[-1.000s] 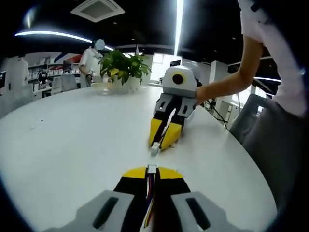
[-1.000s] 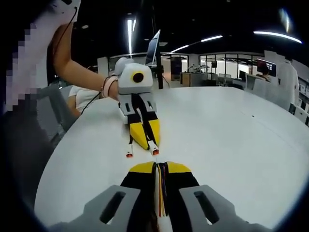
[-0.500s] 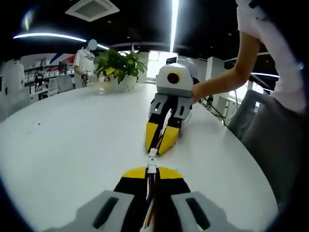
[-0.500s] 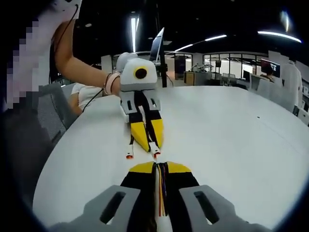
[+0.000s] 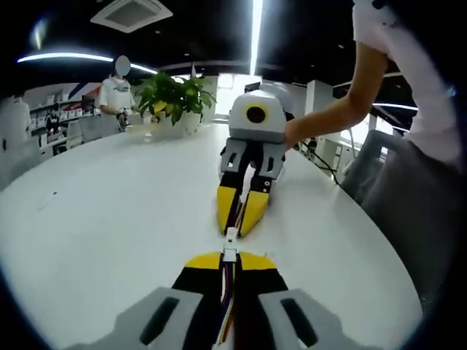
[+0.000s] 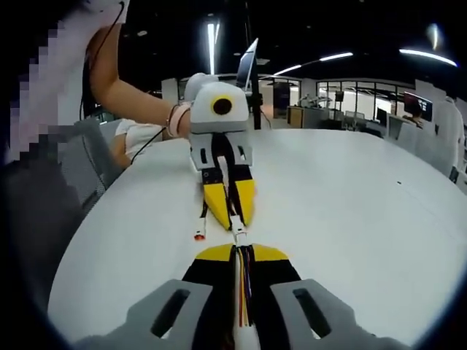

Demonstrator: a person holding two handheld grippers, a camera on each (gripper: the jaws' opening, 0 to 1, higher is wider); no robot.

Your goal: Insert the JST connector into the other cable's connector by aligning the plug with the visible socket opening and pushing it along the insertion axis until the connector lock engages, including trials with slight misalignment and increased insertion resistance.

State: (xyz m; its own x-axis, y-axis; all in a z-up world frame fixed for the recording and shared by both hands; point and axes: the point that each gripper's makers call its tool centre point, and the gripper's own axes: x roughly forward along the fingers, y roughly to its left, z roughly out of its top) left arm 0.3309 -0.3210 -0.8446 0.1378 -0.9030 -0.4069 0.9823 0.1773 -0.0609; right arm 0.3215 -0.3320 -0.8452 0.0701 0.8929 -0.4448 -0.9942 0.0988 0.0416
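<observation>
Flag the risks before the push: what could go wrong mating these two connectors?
1. The left gripper and right gripper hold their white connectors tip to tip; slight tilt could jam them.
2. A loose red-tipped lead lies on the table nearby and might snag.

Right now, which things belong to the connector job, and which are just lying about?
Job:
left gripper, shut on the wired plug
right gripper, shut on the socket cable
socket

Lying about:
loose red-tipped connector
potted plant
table
</observation>
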